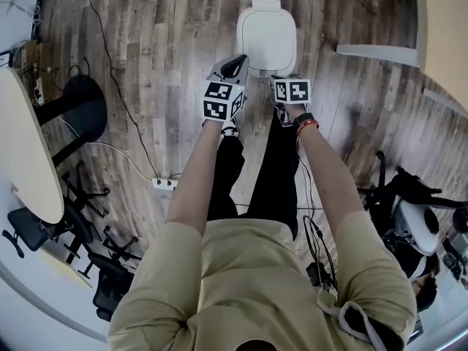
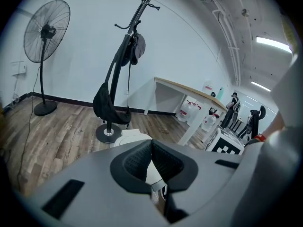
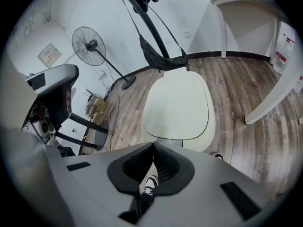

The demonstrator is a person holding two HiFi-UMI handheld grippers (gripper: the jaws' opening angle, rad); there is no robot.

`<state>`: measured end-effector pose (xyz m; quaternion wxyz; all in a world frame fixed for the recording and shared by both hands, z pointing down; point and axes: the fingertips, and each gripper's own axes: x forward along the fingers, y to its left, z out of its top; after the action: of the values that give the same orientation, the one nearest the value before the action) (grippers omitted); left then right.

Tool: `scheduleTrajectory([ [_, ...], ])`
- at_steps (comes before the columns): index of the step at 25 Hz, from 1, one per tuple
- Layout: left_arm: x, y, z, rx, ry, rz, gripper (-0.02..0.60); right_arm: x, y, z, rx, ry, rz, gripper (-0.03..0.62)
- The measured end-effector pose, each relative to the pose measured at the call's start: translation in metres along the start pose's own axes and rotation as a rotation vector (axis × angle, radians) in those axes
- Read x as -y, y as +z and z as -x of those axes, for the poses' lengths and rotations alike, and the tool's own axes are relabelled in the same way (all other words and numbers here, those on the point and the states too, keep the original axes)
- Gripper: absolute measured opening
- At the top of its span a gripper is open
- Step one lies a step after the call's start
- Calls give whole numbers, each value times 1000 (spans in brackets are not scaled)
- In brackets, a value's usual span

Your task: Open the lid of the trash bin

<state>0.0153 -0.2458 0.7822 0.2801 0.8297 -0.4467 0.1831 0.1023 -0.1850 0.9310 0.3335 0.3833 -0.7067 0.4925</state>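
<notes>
The white trash bin (image 1: 266, 39) stands on the wood floor (image 1: 161, 57) at 12 o'clock from the person's feet. Its lid (image 3: 177, 105) lies flat down on the rim, shut. In the head view both tools hang above the floor on the person's side of the bin, not touching it. The left claw (image 1: 235, 64) is at about 7 o'clock of the bin and the right claw (image 3: 153, 150) at about 6 o'clock, the two side by side and near each other.

Each gripper view shows its own ribbed pads pressed together with nothing pinched between them. Below the right claw's pads only a shoe (image 3: 150, 182) shows, far down on the floor.

In the left gripper view, just behind the bin, a coat stand (image 2: 124, 65) rises with a black bag (image 2: 110, 103) hanging from it. A pedestal fan (image 2: 45, 32) stands well off at 9 o'clock, near the wall. In the head view a power strip (image 1: 165, 183) lies on the floor at 8 o'clock of the bin.
</notes>
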Motion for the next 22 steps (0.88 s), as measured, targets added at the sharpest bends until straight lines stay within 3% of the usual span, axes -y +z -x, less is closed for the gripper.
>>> scheduleTrajectory([
  [6, -12, -15, -13, 4, 1, 23, 25, 12, -5, -25, 33, -4, -47, 15],
  [22, -24, -46, -31, -23, 15, 85, 25, 22, -10, -65, -14, 46, -133, 15],
])
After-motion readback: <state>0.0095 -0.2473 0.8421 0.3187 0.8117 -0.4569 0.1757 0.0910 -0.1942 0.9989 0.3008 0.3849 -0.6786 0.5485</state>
